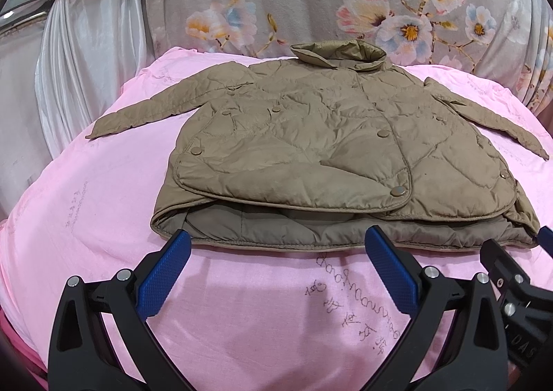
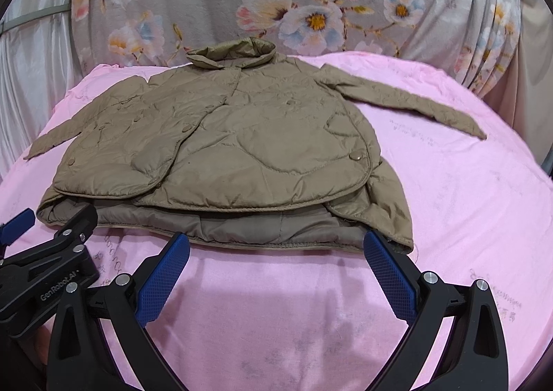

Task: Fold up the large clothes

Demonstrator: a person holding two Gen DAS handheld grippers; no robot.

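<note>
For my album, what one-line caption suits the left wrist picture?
Open left hand-held gripper poised at the hem of a tan quilted jacket spread on a pink sheet.

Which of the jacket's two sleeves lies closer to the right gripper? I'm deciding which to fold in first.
The sleeve stretching across the pink bedsheet at the right side of the tan quilted jacket. The other sleeve trails off the far left, beside the left gripper.

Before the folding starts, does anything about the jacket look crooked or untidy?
Mostly at the hem. The jacket lies flat on the pink sheet, sleeves spread, but its front panels overlap unevenly and the bottom gapes, showing the lining. Both grippers, left and right, are open near it.
</note>
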